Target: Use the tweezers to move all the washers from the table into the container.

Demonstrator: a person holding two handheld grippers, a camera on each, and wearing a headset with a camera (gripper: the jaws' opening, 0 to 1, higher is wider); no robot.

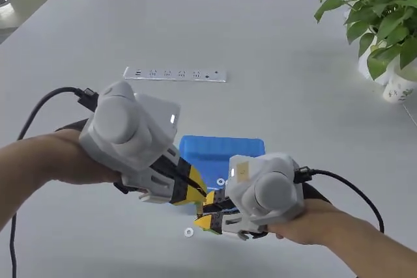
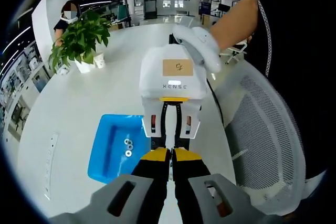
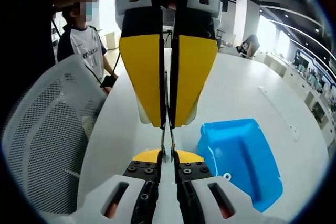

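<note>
The tweezers [image 3: 166, 137] are showing in the right gripper view as a thin metal strip running between the two grippers, which are meeting tip to tip just off the near edge of the blue tray [image 1: 221, 148]. The right gripper [image 3: 167, 157] is pinching the strip's lower end with its yellow-tipped jaws drawn together on it, and the left gripper [image 3: 168, 124] is reaching in from the top of that view with its long yellow jaws closed on the upper part. In the head view the left gripper [image 1: 199, 193] is pointing toward the right gripper [image 1: 208, 213], and the tweezers are hiding between them. One washer [image 1: 189, 232] is lying on the white desk [image 1: 260, 63] just on the near side of the grippers, apart from the tray. Three washers [image 2: 127, 147] are sitting close together inside the tray [image 2: 110, 166] in the left gripper view, where the left gripper [image 2: 170, 153] is facing the right gripper [image 2: 170, 140] head on. The tray is resting flat toward the near side of the desk. A white power strip [image 1: 174, 74] is lying beyond it toward the middle, and a potted plant [image 1: 384, 24] is standing at the desk's right edge. A mesh chair [image 3: 47, 129] is standing beside the desk.
</note>
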